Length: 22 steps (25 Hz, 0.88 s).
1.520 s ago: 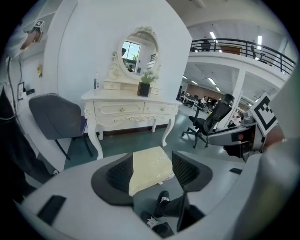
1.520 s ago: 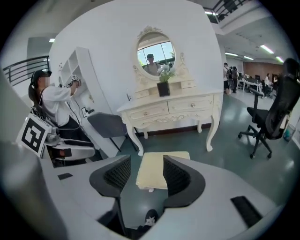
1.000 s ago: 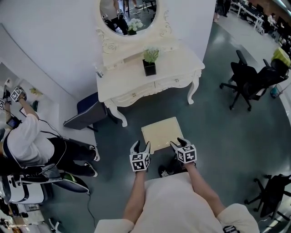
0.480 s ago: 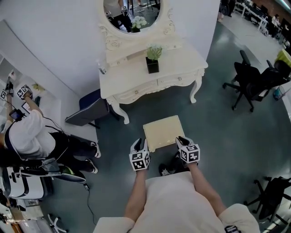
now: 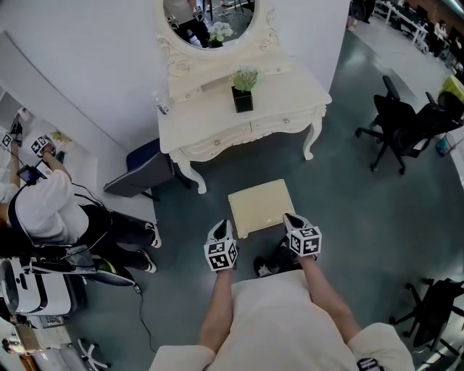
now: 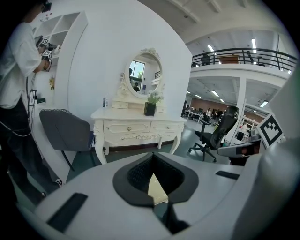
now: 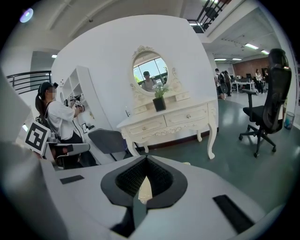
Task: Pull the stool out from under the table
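At frame centre, the cream square wooden stool (image 5: 259, 206) is standing clear of the ornate white table (image 5: 217, 123). The left gripper (image 5: 221, 227) and right gripper (image 5: 291, 219) are sitting closed and empty, so pulling looks done; withdrawing is probably coming next.

Cream painted wooden stool (image 5: 259, 206) and table (image 5: 290, 90); glossy grey floor (image 5: 362, 217).

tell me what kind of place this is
Likely a staged bedroom corner inside a big open office or lab: an ornate cream dressing table and its oval framed mirror stand against a white partition, with a black wheeled office chair on the grey floor nearby.
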Motion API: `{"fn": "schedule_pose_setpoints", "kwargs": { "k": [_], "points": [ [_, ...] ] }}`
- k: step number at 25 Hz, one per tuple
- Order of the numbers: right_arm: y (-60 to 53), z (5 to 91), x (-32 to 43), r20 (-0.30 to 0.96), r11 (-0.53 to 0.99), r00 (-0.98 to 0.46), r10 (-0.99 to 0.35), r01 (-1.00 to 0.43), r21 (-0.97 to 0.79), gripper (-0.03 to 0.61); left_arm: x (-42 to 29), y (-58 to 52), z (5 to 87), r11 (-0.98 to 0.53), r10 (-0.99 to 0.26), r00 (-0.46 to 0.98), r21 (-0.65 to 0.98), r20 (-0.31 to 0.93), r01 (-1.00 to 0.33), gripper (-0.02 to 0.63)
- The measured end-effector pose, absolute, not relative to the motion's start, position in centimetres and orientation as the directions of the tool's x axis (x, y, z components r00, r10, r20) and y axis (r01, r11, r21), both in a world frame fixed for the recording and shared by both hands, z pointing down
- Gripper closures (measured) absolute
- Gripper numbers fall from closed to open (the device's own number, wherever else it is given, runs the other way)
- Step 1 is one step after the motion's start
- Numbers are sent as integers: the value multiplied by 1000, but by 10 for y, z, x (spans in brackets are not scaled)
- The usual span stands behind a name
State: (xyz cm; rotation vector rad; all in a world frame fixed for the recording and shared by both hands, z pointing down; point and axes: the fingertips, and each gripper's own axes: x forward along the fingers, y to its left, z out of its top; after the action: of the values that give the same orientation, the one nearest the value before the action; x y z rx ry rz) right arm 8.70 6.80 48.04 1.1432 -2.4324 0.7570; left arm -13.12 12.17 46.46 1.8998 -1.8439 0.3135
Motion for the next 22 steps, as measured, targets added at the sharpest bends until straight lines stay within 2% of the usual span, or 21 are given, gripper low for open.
{"fn": "schedule_pose_setpoints", "kwargs": {
  "k": [22],
  "points": [
    [80,486,91,544,543,-612,-574,-782,-307,535,-124,128,468,-1,-872,99,201,479,-980,598]
  ]
}}
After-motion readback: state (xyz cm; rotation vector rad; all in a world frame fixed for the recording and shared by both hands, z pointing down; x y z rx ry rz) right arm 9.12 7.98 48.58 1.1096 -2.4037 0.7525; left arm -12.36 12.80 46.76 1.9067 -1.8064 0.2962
